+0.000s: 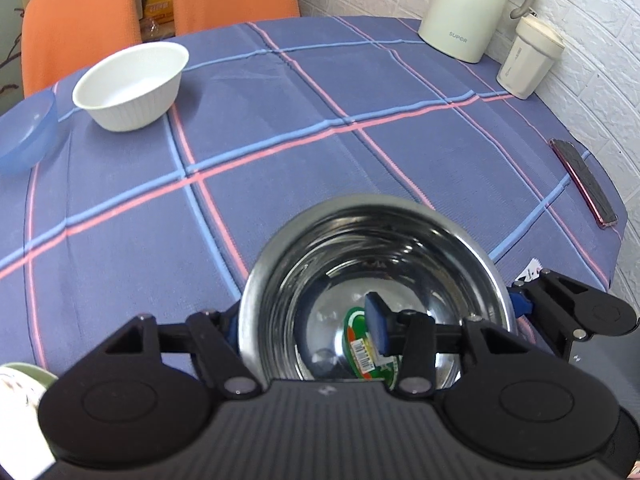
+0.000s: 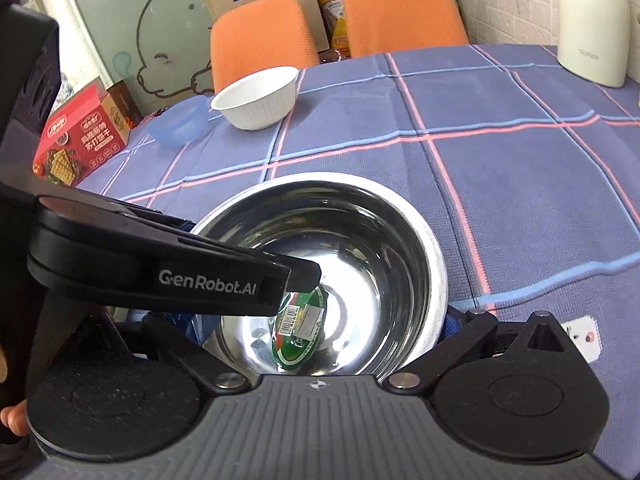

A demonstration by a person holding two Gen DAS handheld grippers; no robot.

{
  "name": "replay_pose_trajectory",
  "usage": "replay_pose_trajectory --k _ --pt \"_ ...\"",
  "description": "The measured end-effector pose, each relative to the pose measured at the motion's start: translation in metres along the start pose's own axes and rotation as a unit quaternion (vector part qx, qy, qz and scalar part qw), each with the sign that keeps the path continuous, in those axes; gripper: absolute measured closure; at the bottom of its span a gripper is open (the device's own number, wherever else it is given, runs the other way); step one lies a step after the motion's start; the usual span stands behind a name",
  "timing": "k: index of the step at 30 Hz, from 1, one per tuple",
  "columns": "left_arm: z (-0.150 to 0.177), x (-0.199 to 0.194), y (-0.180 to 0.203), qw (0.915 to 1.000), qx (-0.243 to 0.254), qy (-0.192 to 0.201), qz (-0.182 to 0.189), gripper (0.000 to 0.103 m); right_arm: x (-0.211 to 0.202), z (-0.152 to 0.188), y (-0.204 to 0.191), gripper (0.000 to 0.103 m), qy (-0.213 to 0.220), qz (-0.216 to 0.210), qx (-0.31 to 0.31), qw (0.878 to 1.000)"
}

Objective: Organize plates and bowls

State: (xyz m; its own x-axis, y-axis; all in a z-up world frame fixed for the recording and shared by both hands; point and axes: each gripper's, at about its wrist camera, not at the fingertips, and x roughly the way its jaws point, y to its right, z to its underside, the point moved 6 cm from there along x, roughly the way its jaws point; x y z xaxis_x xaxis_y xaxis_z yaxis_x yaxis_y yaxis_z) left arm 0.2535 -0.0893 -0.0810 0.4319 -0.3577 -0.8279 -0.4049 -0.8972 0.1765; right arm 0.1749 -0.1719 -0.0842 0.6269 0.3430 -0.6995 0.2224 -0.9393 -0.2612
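Step in hand, as we read it: picking up the steel bowl [image 1: 372, 264] to stack it with the others. The bowl sits on the checked tablecloth [image 1: 120, 280], right at the fingers of both tools, with a green sticker [image 2: 298, 332] on its bottom.

Left gripper [image 1: 304, 324]: comes in low from the bowl's left side. One finger is outside the rim and the other reaches inside over the sticker, so the wall is between them. The fingers are partly closed, and we cannot tell if they actually clamp the wall.

Right gripper [image 2: 322, 324]: held level and aimed forward, fingers spread wide with the whole bowl between them. The blue pads sit just beside the outer wall on either side.

The white bowl [image 1: 132, 88] and blue bowl [image 1: 24, 136] are well ahead and to the left of the fingers, close together near the far edge.

Next move, we judge: get a firm pinch on the wall, lift without tipping, carry toward the white bowl, and nest by size. Smooth steel could slip.
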Motion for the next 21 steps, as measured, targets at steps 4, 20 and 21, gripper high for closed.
replay_pose_trajectory --k 4,20,21 --pt "-0.001 -0.004 -0.004 0.9999 -0.003 0.01 0.0 0.045 -0.005 -0.003 0.003 0.014 0.005 -0.008 -0.004 1.0" --pt "0.003 -0.078 -0.073 0.9907 -0.077 0.096 -0.057 0.03 -0.05 -0.022 0.022 0.014 0.055 0.012 0.035 0.998" --pt "0.004 -0.08 -0.08 0.9899 -0.083 0.096 -0.063 0.03 -0.052 -0.024 0.019 0.014 0.061 0.01 0.019 0.998"
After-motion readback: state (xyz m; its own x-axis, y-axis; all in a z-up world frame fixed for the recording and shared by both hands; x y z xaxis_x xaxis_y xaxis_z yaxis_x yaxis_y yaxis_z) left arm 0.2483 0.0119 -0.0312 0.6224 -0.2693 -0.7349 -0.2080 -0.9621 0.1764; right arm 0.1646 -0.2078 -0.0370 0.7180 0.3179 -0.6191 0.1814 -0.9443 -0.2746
